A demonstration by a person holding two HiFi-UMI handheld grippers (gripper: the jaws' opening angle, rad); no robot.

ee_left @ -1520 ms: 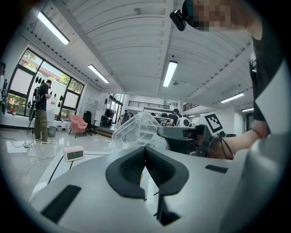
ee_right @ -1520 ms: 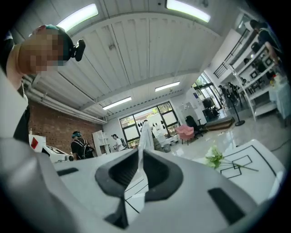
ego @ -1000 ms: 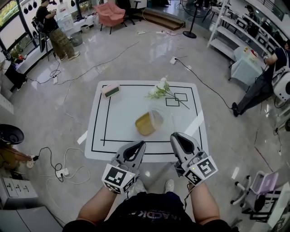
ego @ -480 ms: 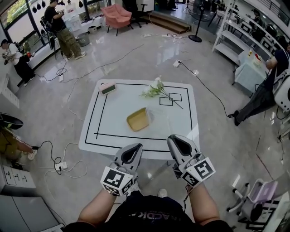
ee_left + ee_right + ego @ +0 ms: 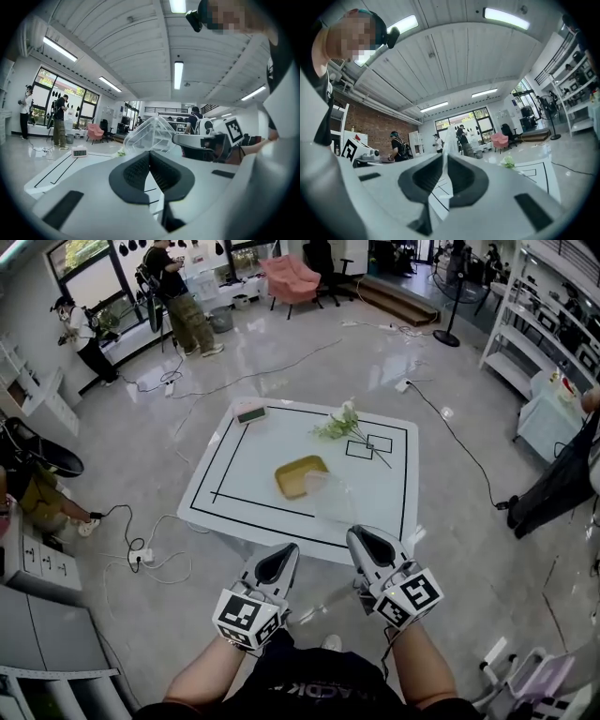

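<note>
My right gripper [image 5: 364, 542] [image 5: 443, 158] is shut on the thin edge of a clear plastic lid [image 5: 329, 500] [image 5: 446, 138], which hangs over the near edge of the white table [image 5: 232, 486]. In the left gripper view the clear lid [image 5: 151, 134] sticks out from the right gripper [image 5: 202, 143]. A yellow tray [image 5: 300, 476] lies on the table just beyond the lid. My left gripper [image 5: 277, 564] [image 5: 150, 153] is held level beside the right one, short of the table edge, shut with nothing between its jaws.
White flowers [image 5: 339, 424] and a small timer [image 5: 250, 412] lie at the table's far side. Cables [image 5: 150, 554] trail across the glossy floor. Two people [image 5: 178, 289] stand far left near a pink chair [image 5: 289, 277]. Shelves [image 5: 553, 329] stand at right.
The head view has swung, so the table now sits higher and turned in the frame. Both grippers keep their pose, and the right still grips the clear lid.
</note>
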